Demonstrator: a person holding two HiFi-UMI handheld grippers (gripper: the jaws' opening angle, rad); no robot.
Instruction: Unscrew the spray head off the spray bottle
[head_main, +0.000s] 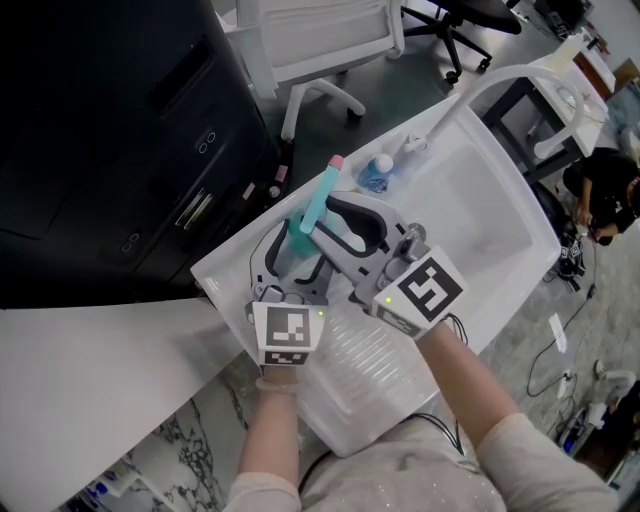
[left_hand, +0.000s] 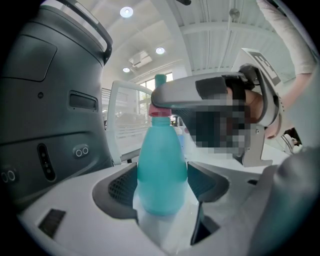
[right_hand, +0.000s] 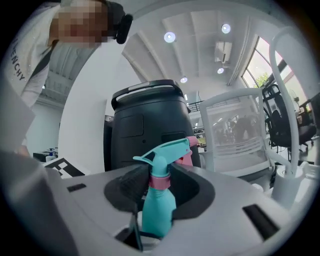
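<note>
**Spray bottle held between two hand-held grippers over a sink unit.** Nearest the camera, two forearms are seen over a white counter (head_main: 90, 390). Each gripper is topped by a marker cube (head_main: 290, 335) printed with a black-and-white square pattern.

A teal spray bottle (left_hand: 161, 172) is held between the grippers, over the near corner of a white sink (head_main: 480, 215), by the ribbed draining board (head_main: 355, 365). Whether its base rests on anything cannot be told. The bottle's body is clamped in the jaws of the left gripper (left_hand: 162, 186), with both pads laid against its sides. The jaws of the right gripper (right_hand: 159, 184) are drawn narrow and closed on the pink collar (right_hand: 160, 182) at the neck. This collar sits just below the teal spray head (right_hand: 165, 152), whose pink nozzle (right_hand: 194, 141) is pointed away from that gripper. In the left gripper view the right gripper's grey arm is laid across the top of the bottle, and much of what lies behind is covered by it.

Beyond the spray bottle, a small blue bottle with a white cap (head_main: 378, 172) is stood at the sink's edge, near a tall arched white tap (head_main: 455, 108). A large black machine (head_main: 100, 150) is placed close beside the counter on the left. In the right gripper view it fills the space behind the spray head. A white office chair (head_main: 320, 40) is seen further back, and a person in dark clothing (head_main: 605, 195) at the far right.

The letters "ENCHY" can be read on the white garment (right_hand: 20, 70) of the person holding the grippers.
</note>
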